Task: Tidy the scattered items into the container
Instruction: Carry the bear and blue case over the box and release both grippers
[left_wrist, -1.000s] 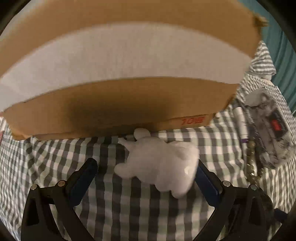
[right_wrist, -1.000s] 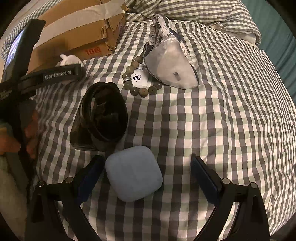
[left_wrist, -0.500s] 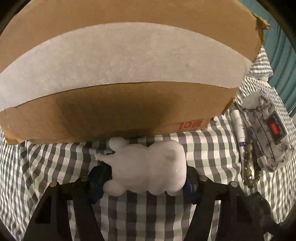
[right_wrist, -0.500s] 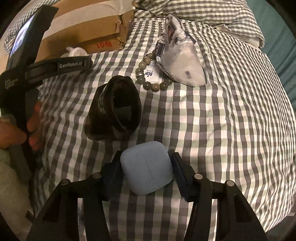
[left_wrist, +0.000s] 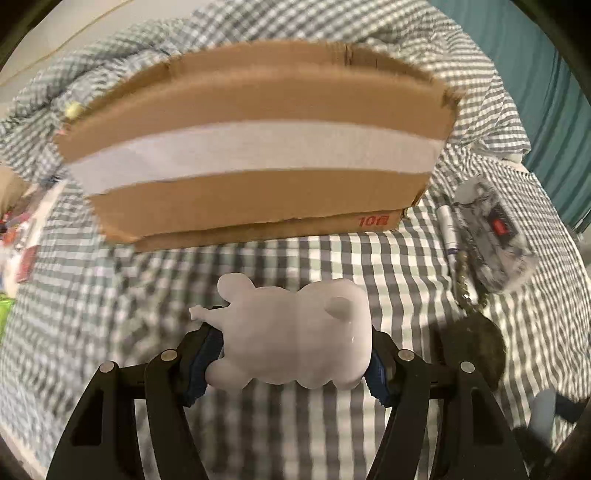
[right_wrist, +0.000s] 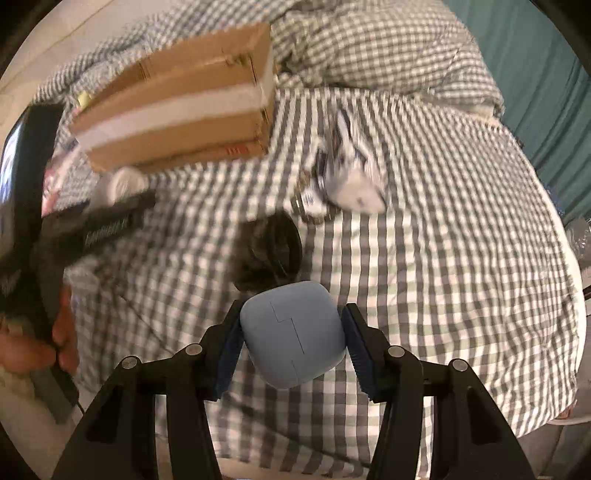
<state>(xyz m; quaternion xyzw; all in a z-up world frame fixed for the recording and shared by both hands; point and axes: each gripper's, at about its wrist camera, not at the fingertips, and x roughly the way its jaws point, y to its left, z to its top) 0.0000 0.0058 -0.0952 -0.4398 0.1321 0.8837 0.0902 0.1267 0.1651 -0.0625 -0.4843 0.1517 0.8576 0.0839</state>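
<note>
My left gripper (left_wrist: 291, 363) is shut on a white soft animal toy (left_wrist: 295, 339), lifted off the checked bedspread in front of the taped cardboard box (left_wrist: 255, 147). My right gripper (right_wrist: 291, 341) is shut on a pale blue rounded case (right_wrist: 293, 334), held above the bed. In the right wrist view the box (right_wrist: 177, 103) lies far left, with the left gripper's body (right_wrist: 107, 225) and the white toy (right_wrist: 123, 182) in front of it. A dark coiled belt (right_wrist: 271, 249) lies just beyond the blue case.
A grey patterned pouch (left_wrist: 493, 240), a white tube (left_wrist: 448, 236) and a bead bracelet (left_wrist: 467, 288) lie right of the box. The dark belt (left_wrist: 471, 349) sits at right. A hand (right_wrist: 33, 343) grips the left tool. Pillows (right_wrist: 373, 48) lie behind; the bed edge runs along the right.
Both grippers closed on their objects, the left on the white toy and the right on the blue case, then lifted them off the bed; the box and bed now look farther away.
</note>
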